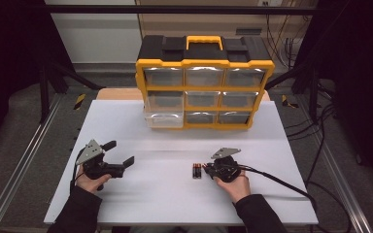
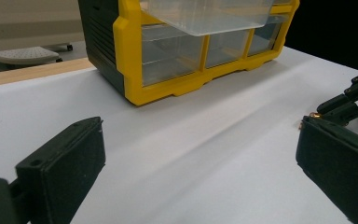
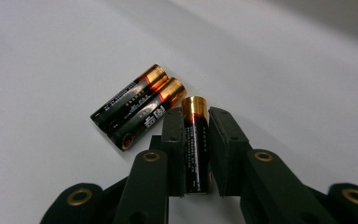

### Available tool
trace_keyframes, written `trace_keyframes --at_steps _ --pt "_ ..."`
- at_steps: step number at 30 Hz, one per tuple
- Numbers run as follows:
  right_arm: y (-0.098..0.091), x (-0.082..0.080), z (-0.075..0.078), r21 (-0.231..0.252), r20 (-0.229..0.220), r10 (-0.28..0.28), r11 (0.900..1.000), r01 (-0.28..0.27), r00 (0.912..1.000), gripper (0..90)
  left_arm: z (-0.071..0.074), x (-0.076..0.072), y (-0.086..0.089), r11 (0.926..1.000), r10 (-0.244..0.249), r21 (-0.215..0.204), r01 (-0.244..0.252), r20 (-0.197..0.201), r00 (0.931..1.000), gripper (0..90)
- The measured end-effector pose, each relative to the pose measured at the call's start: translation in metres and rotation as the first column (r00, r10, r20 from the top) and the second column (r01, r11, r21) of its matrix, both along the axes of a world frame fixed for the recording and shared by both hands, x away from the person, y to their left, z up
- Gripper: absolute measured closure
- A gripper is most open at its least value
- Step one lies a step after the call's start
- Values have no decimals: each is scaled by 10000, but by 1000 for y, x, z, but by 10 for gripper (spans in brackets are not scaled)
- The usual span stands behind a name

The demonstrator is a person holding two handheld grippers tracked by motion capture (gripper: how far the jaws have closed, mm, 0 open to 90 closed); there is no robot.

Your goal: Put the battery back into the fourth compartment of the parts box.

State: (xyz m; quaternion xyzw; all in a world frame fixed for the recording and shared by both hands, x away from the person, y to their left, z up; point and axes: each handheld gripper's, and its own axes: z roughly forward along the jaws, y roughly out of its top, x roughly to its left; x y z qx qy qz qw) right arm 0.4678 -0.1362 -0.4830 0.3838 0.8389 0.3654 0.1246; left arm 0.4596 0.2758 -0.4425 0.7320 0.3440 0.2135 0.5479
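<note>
In the right gripper view a black and gold battery (image 3: 196,154) stands clamped lengthwise between the pads of my right gripper (image 3: 196,117), gold end pointing away. Two more batteries (image 3: 137,108) lie side by side on the white table just left of it. From above, the batteries (image 1: 195,171) sit at the centre front, with the right gripper (image 1: 206,170) at their right side. My left gripper (image 1: 120,152) rests at the front left, jaws wide apart and empty; its view (image 2: 198,154) looks across the bare table towards the organizer.
A yellow and black drawer organizer (image 1: 204,87) with clear drawers stands at the back of the white table (image 1: 165,145). Its lower left drawer (image 1: 164,119) is pulled out a little. Cables trail off the table's right edge.
</note>
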Motion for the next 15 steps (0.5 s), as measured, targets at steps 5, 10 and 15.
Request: trace_keyframes --at_steps 5,10,15 --pt "-1 0 3 106 -37 16 9999 -15 10000 769 0 0 0 10000 7 -8 -7 -13 10000 9" --pt "-4 0 9 313 8 22 9995 -22 10000 770 0 0 0 10000 -5 6 5 -17 10000 9" --pt "-9 1 20 516 255 -88 9986 75 9996 770 0 0 0 10000 -13 31 13 -18 10000 9"
